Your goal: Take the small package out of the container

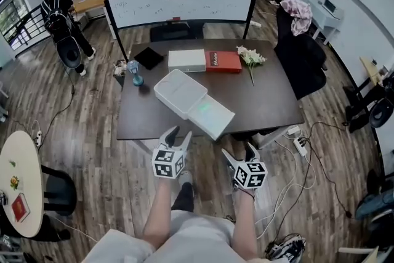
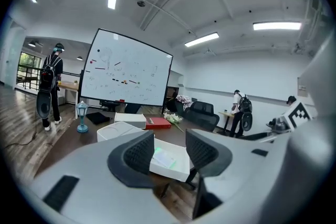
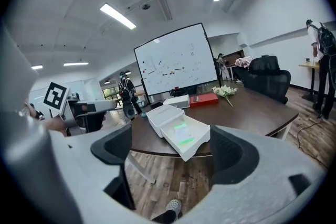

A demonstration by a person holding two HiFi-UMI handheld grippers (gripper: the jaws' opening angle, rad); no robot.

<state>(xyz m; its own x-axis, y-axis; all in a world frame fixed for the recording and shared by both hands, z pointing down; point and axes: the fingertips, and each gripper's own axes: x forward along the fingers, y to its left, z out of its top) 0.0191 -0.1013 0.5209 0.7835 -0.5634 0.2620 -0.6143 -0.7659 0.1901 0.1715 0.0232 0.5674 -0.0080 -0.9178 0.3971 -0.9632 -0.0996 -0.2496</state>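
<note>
Both forearms extend forward at waist height, short of the table (image 1: pixel 271 95) edge. Left gripper (image 1: pixel 178 134) points toward 12 o'clock, jaws apart, nothing between them. Right gripper (image 1: pixel 240 154) points toward 11 o'clock, jaws wide apart, empty. The small package (image 1: pixel 206 109) lies inside the open white container (image 1: pixel 178 90) on the table, untouched.

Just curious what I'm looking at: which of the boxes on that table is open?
The white container at the near edge, a greenish package inside; the white box and red box behind are shut.
</note>
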